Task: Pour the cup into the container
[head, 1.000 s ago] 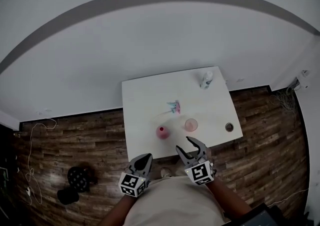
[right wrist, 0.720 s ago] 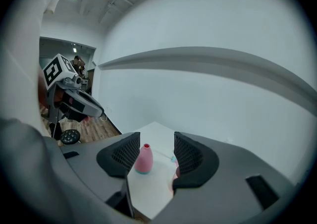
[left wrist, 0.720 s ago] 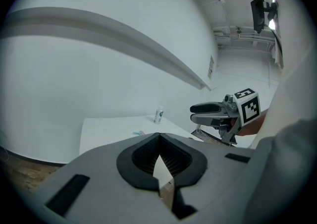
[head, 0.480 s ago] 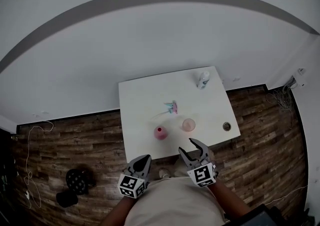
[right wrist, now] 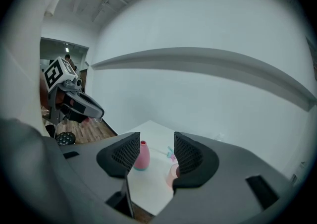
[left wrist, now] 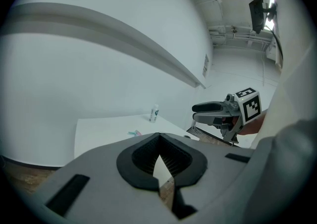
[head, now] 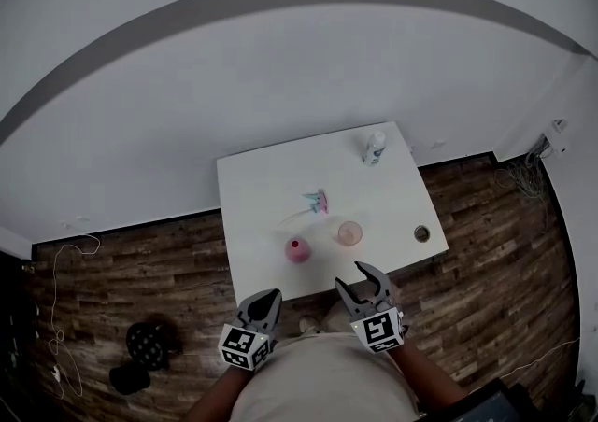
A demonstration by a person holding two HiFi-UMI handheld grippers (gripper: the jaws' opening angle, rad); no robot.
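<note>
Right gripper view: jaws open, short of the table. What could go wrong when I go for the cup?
1. The right gripper lines up nearer the pink container than the cup, which sits half behind one jaw; a straight approach might knock the container.
2. The container's mouth looks narrow, so the pour may spill onto the table.
3. The left gripper is shut and off the table; nothing steadies the container.

The table (head: 257, 191) is showing plain white against a brown plank-patterned floor (head: 140, 261). On the table, the container (head: 297, 249) is showing solid pink, the cup (head: 349, 233) pale translucent pink, and the bottle (head: 374, 147) at the table's far edge is looking white with a teal band.
</note>
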